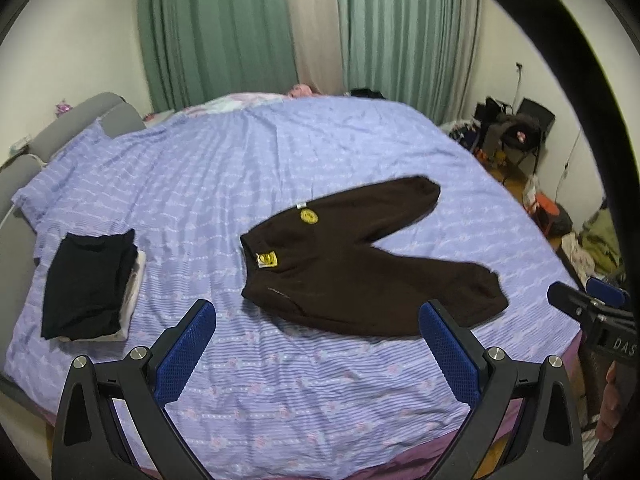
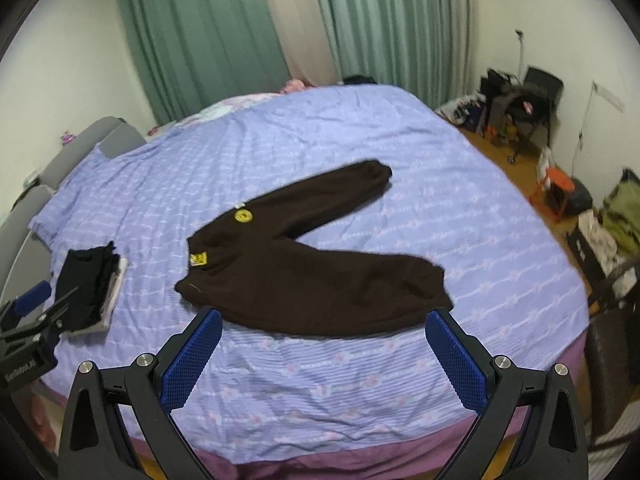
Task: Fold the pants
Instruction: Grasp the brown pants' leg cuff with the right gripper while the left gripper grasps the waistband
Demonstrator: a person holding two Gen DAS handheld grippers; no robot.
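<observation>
Dark brown pants [image 1: 352, 264] lie spread flat on the purple striped bed sheet [image 1: 240, 184], waist to the left, both legs splayed to the right, with yellow labels near the waist. They also show in the right wrist view [image 2: 304, 276]. My left gripper [image 1: 316, 320] is open and empty, held above the sheet just in front of the pants' near edge. My right gripper [image 2: 324, 328] is open and empty, over the near leg's edge. The right gripper also appears at the right edge of the left wrist view [image 1: 588, 304].
A stack of folded clothes, black on top [image 1: 88, 284], sits on the bed's left side and shows in the right wrist view [image 2: 90, 288]. A grey headboard [image 1: 24, 176] is at left. Chairs, bags and clutter [image 2: 560, 196] stand on the floor to the right. Green curtains [image 1: 216, 32] hang behind.
</observation>
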